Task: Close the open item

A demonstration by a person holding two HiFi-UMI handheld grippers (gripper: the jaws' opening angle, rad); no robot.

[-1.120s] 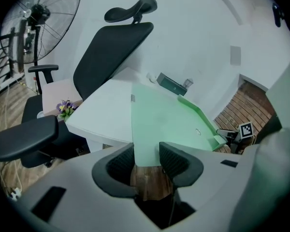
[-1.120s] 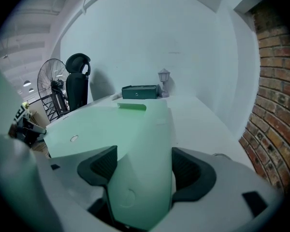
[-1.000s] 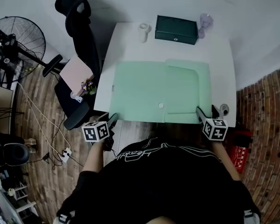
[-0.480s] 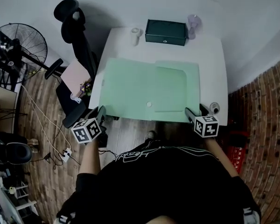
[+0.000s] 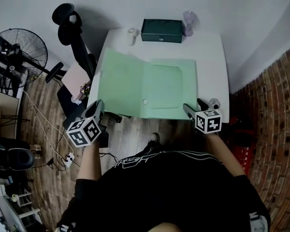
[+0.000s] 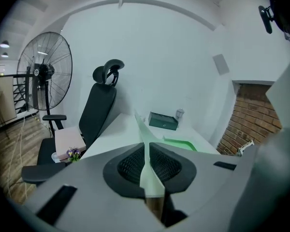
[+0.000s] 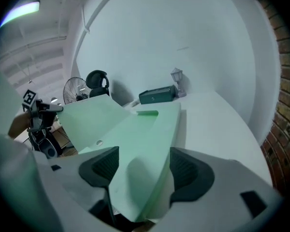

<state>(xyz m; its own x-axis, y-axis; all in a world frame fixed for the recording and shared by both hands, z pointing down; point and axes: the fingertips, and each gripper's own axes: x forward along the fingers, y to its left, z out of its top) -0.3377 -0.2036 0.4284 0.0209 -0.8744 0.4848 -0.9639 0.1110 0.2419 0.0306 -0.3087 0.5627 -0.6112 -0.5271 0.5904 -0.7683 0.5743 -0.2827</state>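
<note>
Room: a white table point(image 5: 210, 57) stands against a white wall, with wooden floor at 9 o'clock and brick at 3 o'clock. An office chair point(image 5: 70, 23) and a fan point(image 5: 17, 42) sit off the table's 10 o'clock side.
Head view, folder: the green folder point(image 5: 154, 88) lies open on the table's near half. Its left cover is tilted up at 9 o'clock and its right half is flat. A dark green box point(image 5: 161, 30) sits well apart at 12 o'clock.
Head view, grippers: your left gripper point(image 5: 99, 105) is at the folder's 7 o'clock corner and your right gripper point(image 5: 187, 109) at its 5 o'clock corner.
Left gripper view: the jaws are together, clamped on the cover's thin edge, which rises between the pads toward 12 o'clock.
Right gripper view: the jaws stand wide apart. The folder's near corner lies between them, and the pads do not press on it.
Done: you have the cover gripped and partly raised.
Left: by my judgement most of the closing remains. Swing the cover over toward 3 o'clock and lay it flat on the right half.
</note>
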